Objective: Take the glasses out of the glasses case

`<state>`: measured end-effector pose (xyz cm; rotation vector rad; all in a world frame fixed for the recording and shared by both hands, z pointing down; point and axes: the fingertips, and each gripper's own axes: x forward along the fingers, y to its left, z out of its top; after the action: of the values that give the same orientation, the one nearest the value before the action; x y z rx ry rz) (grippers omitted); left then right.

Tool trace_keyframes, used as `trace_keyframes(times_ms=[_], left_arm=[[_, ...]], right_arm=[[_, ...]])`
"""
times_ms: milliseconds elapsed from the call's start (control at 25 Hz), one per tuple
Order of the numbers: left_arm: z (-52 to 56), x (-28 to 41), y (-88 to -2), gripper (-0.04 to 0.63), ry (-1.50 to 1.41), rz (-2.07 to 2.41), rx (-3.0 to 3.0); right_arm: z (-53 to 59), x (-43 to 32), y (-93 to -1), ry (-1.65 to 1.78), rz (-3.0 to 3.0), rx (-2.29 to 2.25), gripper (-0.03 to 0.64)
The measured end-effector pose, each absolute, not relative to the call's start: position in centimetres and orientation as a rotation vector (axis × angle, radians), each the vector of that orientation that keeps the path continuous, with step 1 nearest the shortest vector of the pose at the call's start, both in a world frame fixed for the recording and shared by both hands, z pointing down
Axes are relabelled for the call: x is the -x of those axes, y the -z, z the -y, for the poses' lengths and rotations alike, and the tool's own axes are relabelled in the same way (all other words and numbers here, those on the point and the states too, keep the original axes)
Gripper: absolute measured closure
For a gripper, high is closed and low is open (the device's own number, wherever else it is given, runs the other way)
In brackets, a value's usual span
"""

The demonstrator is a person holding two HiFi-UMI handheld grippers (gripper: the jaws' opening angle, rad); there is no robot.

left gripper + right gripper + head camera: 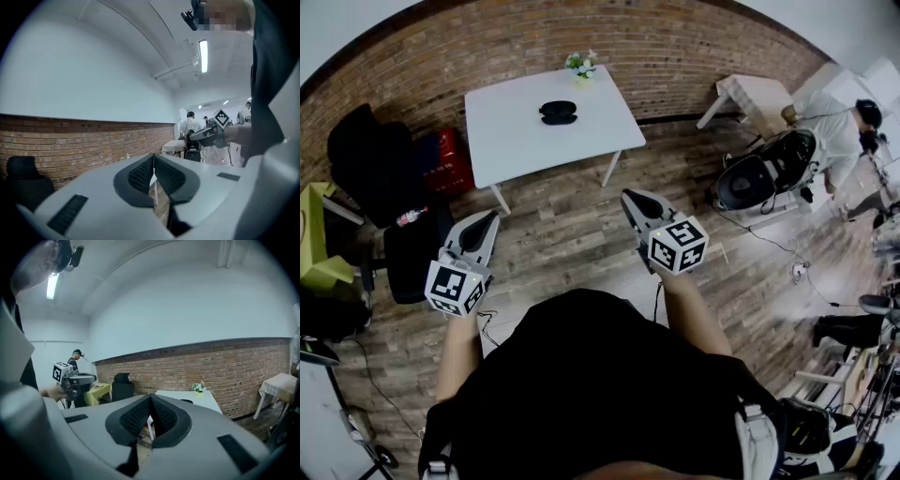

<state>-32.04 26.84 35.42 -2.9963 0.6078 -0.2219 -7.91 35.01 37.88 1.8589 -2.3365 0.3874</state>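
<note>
Left gripper point(490, 217): jaws pressed together, nothing between; short of the white table point(516, 141), off its near edge. Right gripper point(631, 199): jaws likewise together, empty, near the table's near right leg. Black-and-white square markers on left cube point(456, 286) and right cube point(678, 245). Glasses case point(558, 112): dark, oval, on the table's middle, near the flower pot point(580, 64) at its far edge, well apart from both grippers.
</note>
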Motion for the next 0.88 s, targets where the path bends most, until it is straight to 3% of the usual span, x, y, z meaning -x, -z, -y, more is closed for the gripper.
trace_keyframes(times_ms=[880], left_arm=[[-24.9,31.9,-36.8,0.583,0.293,-0.656,3.005]], right_arm=[[-33.2,6.4,-38.0,-0.462,2.438,-1.899,0.601]])
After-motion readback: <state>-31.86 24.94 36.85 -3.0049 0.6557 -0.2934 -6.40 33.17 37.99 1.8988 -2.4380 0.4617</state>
